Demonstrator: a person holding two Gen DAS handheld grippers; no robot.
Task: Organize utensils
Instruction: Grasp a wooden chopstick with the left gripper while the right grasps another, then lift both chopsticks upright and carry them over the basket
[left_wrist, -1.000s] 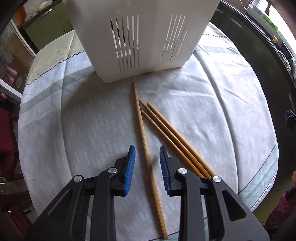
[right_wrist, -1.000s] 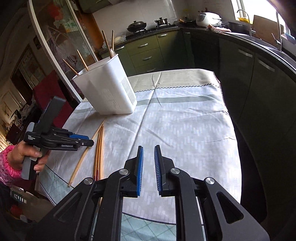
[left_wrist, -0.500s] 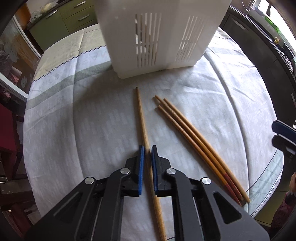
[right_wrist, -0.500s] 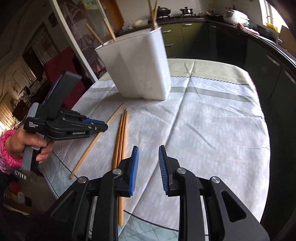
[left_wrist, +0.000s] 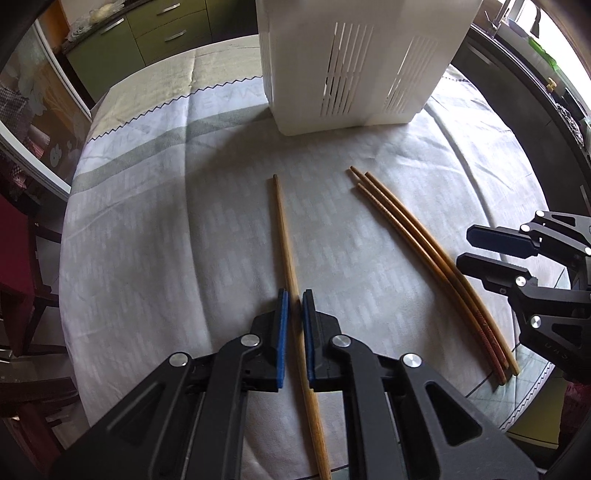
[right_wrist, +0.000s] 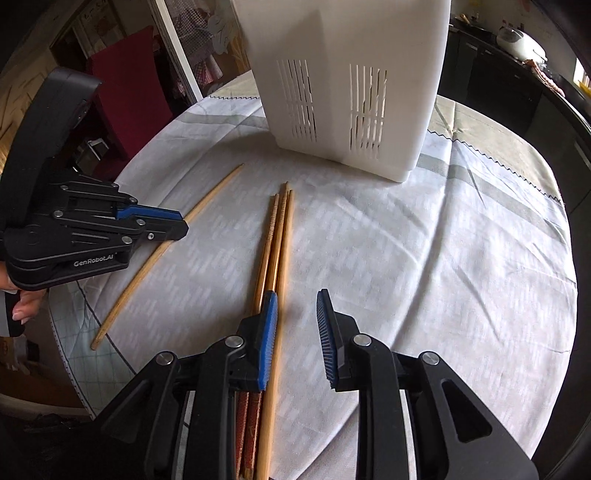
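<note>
My left gripper (left_wrist: 293, 301) is shut on a single light wooden chopstick (left_wrist: 284, 229) that points toward the white slotted utensil holder (left_wrist: 354, 62); it also shows in the right wrist view (right_wrist: 177, 223), holding that chopstick (right_wrist: 214, 190). Three darker chopsticks (left_wrist: 424, 240) lie side by side to the right. My right gripper (right_wrist: 293, 314) is open just right of and above these three chopsticks (right_wrist: 277, 229), its left pad over them. The holder (right_wrist: 351, 85) stands behind them.
The round table has a white and grey patterned cloth (left_wrist: 147, 240). Its front edge (right_wrist: 74, 350) is close to the chopstick ends. Green kitchen cabinets (left_wrist: 147, 37) and a dark counter (right_wrist: 517, 92) stand beyond. A red chair (right_wrist: 125, 74) stands at the left.
My left gripper closed on the single chopstick and moved it left, away from the other three. My right gripper swung in toward the three chopsticks and opened wider.
</note>
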